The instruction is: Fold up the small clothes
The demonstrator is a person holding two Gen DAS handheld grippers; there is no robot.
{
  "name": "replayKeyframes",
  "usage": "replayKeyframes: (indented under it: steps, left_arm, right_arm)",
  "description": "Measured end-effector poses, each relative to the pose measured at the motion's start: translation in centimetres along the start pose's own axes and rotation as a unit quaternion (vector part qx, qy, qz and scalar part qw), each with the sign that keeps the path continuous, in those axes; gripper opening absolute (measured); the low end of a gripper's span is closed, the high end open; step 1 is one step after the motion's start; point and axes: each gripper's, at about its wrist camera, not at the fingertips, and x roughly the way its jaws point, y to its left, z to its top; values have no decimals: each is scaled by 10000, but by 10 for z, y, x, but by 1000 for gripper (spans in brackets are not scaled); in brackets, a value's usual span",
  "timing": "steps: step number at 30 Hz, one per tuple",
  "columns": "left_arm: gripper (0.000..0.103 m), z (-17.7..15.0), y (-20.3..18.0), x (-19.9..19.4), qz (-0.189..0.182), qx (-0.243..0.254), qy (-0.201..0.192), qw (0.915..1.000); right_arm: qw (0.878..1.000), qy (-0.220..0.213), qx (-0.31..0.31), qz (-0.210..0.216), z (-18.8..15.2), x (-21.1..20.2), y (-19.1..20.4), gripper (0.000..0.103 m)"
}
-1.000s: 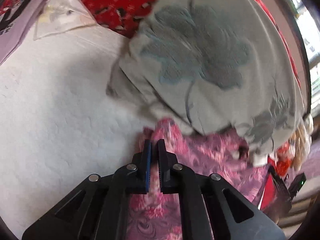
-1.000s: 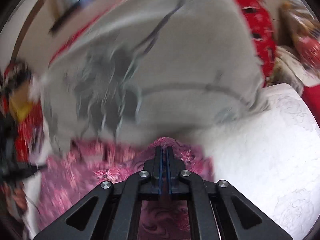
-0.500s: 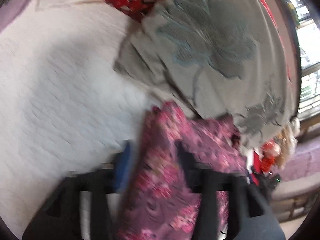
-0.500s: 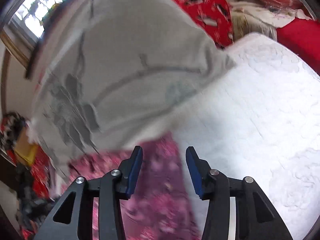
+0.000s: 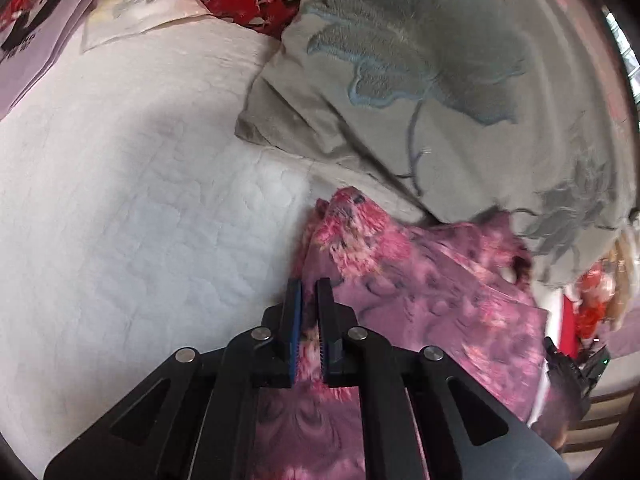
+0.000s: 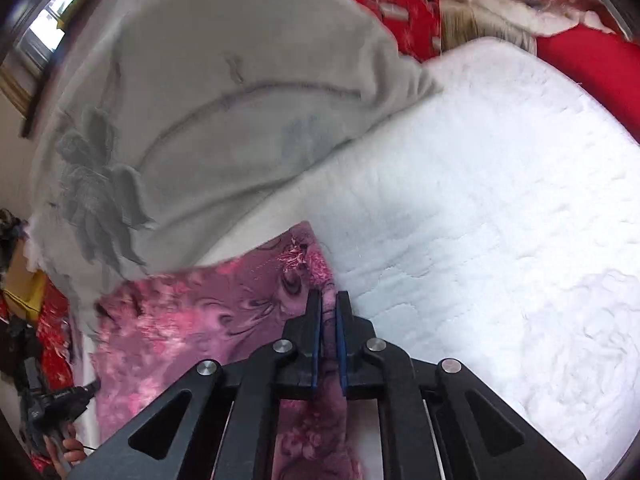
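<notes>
Pink garment (image 5: 420, 292) pinched by both hand-held grippers on white quilt (image 5: 140, 200)

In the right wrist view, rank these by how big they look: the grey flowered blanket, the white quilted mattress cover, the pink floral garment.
1. Grey flowered blanket and white quilted mattress cover: alike in area, so not ranked apart.
2. Pink floral garment: clearly smallest, though the claw frame hides part of it, and it lies nearest the camera.
</notes>
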Motion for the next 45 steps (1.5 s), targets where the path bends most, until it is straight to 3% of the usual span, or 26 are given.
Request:
replayKeyframes:
  steps: [3, 4, 5, 7, 10, 12, 13, 14, 15, 18, 20, 24, 27, 29, 31, 33, 35, 37, 40, 43, 45]
  left_arm:
    - [7, -31, 12, -36, -308, -15, -84, 9995]
    - [11, -46, 15, -46, -526, -33, -39, 9986]
    - [14, -64, 18, -55, -710, -65, -2, 9975]
    - [28, -93, 22, -68, -945, -173, 60, 9954]
    - [32, -132, 29, -69, -1187, -375, 322, 9917]
    - [32, -146, 28, -58, -1082, -452, 607, 9912]
    - [32, -151, 26, -52, -996, -474, 673, 9916]
    - [32, -153, 26, -53, -972, -491, 662, 9919]
    - [32, -158, 27, -59, -957, -508, 626, 9921]
    - [32, -162, 30, -68, -985, -678, 609, 9910]
    - [32, -166, 34, -68, -1036, -777, 663, 9894]
    - [31, -174, 46, -73, -1086, -924, 663, 9876]
    - [31, -180, 58, -84, -839, -999, 625, 9895]
    - [31, -178, 62, -94, -915, -1066, 515, 9888]
    - [31, -175, 62, -105, -1081, -1135, 375, 9869]
    - [31, -168, 56, -113, -1157, -1085, 250, 9870]
    - [32, -157, 43, -115, -1221, -997, 157, 9874]
    - [40, -149, 31, -112, -1247, -928, 90, 9878]
    - [45, -145, 16, -96, -1043, -765, 88, 9916]
    - [44, -152, 17, -62, -582, -645, 398, 9954]
    - [43, -157, 28, -52, -669, -650, 472, 9945]
  right_arm:
    - [9992, -12, 31, 391, -13, -39, -2, 15]
    - [9991, -3, -23, 420, -20, -50, -3, 25]
    - [9988, 38, -115, 477, -33, -59, -2, 43]
    - [9984, 211, -248, 464, -63, -76, -7, 50]
    - [9981, 433, -307, 309, -103, -94, -27, 50]
    - [9975, 611, -241, 270, -127, -90, -33, 50]
    - [9978, 532, -289, 277, -134, -89, -29, 44]
    - [9977, 413, -433, 318, -137, -94, -24, 16]
    - [9968, 414, -514, 444, -137, -98, -21, 10]
    - [9960, -160, -470, 747, -130, -130, -16, 9]
    - [9965, -277, -320, 728, -128, -138, -25, 8]
    - [9993, 145, -206, 263, -138, -116, -48, 6]
    - [9994, 308, -98, 146, -145, -108, -56, 7]
    - [9997, 236, 20, 115, -143, -117, -54, 14]
    - [9999, 86, 112, -8, -142, -130, -50, 15]
    - [9995, -153, 161, 219, -137, -145, -42, 16]
    - [9987, -300, 65, 403, -133, -152, -28, 25]
    - [9978, -328, -148, 554, -130, -152, -10, 30]
    - [9963, -236, -511, 652, -130, -138, 18, 30]
    - [9951, -16, -776, 611, -141, -111, 33, 30]
    - [9928, 527, -1024, 316, -155, -77, 35, 30]
